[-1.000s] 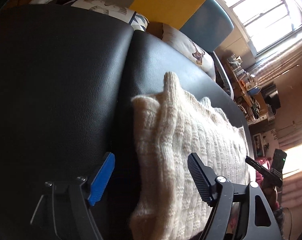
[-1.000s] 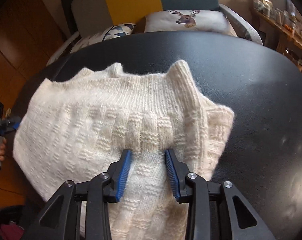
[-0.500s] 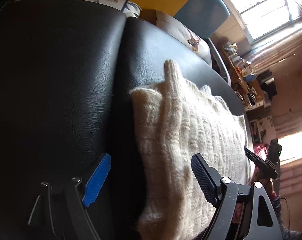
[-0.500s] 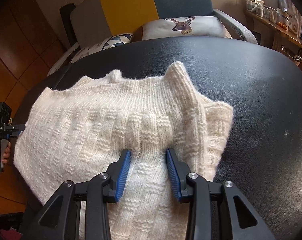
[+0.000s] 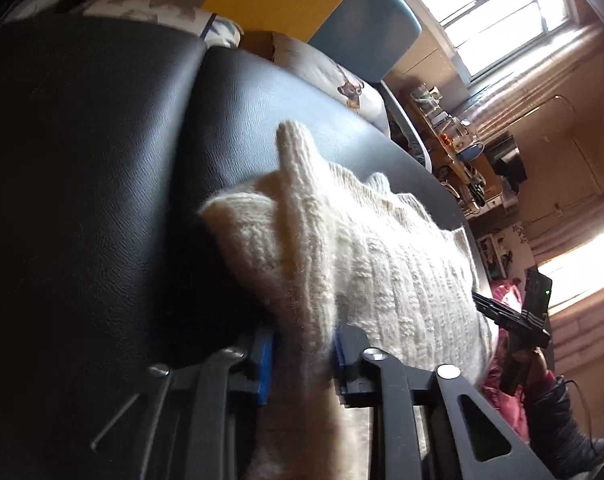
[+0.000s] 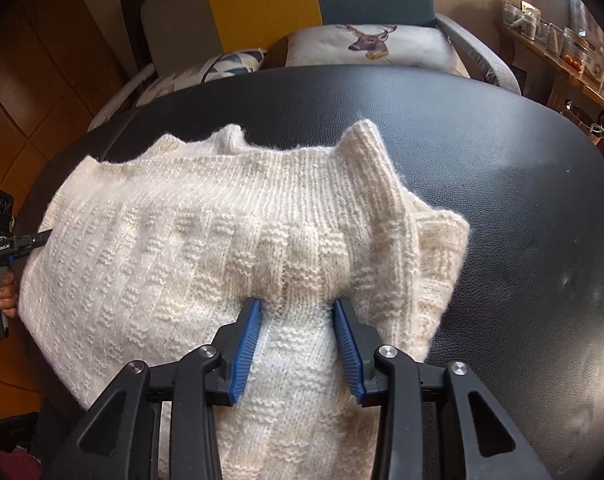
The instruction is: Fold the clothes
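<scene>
Since earlier, left gripper (image 5: 302, 354) has closed onto the sweater (image 6: 229, 240) edge; right gripper (image 6: 297, 340) pinches knit between its fingers. Lift both evenly.

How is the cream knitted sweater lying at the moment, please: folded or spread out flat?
Folded, at least partly: the sweater lies doubled on the black cushion, a second layer showing beneath its right edge. Both grippers pinch it.
</scene>
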`<state>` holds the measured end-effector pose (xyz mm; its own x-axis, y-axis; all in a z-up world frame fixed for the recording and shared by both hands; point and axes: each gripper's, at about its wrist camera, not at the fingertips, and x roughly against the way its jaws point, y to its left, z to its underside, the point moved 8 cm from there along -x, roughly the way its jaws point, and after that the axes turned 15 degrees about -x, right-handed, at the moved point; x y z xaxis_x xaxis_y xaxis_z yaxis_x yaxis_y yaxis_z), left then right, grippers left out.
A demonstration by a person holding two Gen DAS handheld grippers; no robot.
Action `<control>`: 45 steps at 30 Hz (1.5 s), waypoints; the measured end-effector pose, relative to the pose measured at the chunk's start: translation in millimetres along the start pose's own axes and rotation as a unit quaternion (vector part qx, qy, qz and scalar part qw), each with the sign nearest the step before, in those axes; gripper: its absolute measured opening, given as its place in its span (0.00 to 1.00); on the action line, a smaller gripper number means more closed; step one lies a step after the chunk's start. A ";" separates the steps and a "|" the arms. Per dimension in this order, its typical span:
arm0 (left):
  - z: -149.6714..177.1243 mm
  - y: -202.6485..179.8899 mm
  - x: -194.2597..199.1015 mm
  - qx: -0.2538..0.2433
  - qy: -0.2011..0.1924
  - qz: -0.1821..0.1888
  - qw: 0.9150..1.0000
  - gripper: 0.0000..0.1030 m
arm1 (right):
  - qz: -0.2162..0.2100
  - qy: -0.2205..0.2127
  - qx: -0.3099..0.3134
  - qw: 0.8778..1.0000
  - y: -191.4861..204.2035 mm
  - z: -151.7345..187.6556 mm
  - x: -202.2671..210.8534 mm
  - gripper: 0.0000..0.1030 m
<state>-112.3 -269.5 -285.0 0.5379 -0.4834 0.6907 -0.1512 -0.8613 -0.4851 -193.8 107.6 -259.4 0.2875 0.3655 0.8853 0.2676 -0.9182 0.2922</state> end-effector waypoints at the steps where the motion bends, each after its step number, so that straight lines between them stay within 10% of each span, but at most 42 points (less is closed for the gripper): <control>1: -0.1 -2.5 -1.0 -0.006 0.001 -0.005 1.000 0.21 | 0.002 0.005 0.007 1.000 1.0 0.1 -0.6 0.37; 10: -6.2 -1.9 15.5 0.072 -0.045 0.023 0.996 0.15 | -0.006 0.033 0.031 0.999 2.3 0.4 -3.3 0.38; 25: -54.6 -51.9 79.6 0.150 -0.180 0.138 0.962 0.14 | -0.017 0.052 -0.026 0.998 42.1 10.0 -15.5 0.40; 45: -105.6 -199.2 22.1 0.083 -0.096 0.158 0.979 0.14 | -0.160 0.007 -0.108 0.981 42.0 20.1 -8.7 0.40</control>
<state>-157.8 -125.1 -116.4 0.6339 -0.6699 0.3864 -0.2065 -0.6281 -0.7502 -166.6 68.9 -262.1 0.2075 0.6399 0.7399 0.1415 -0.7680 0.6246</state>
